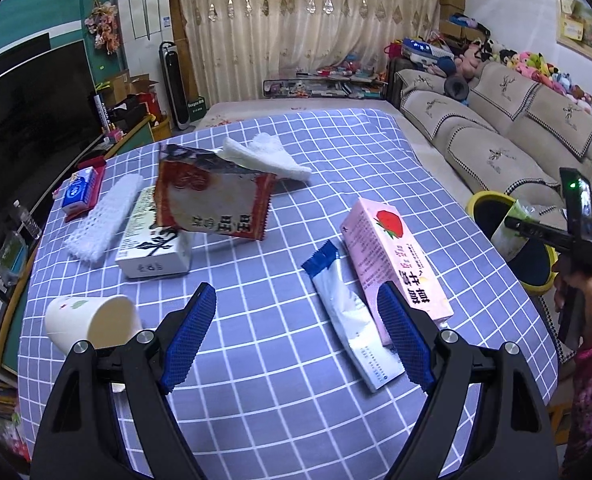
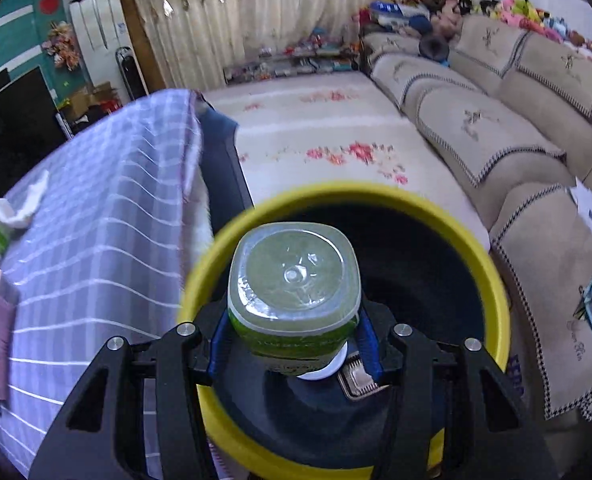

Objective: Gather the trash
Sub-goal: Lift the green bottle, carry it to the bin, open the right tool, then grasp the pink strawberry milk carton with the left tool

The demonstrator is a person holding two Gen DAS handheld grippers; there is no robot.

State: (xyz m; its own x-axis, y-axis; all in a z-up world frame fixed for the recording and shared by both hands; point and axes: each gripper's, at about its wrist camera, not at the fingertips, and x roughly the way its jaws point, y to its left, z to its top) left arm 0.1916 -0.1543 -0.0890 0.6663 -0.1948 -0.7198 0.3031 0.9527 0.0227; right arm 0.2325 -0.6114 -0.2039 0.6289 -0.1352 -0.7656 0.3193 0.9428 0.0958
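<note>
The red snack bag (image 1: 212, 196) shows the upside-down characters "旺旺". The pink strawberry carton (image 1: 391, 256) carries Chinese print too small to read.

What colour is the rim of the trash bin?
Yellow. The trash bin rim shows best in the right wrist view, under the green bottle held by the right gripper.

A table (image 1: 335, 152) under a blue-and-white checked cloth carries the lot: at its centre a torn red snack bag (image 1: 212, 196) props against a white box (image 1: 154, 240), with a white towel (image 1: 264, 156) at twelve o'clock behind. Over at nine o'clock lie a white foam net (image 1: 104, 216) and a blue tissue pack (image 1: 78, 192), a paper cup (image 1: 92, 320) tipped over at seven. At three o'clock a pink strawberry carton (image 1: 391, 256) lies touching a blue-and-white wrapper (image 1: 347, 316).
</note>
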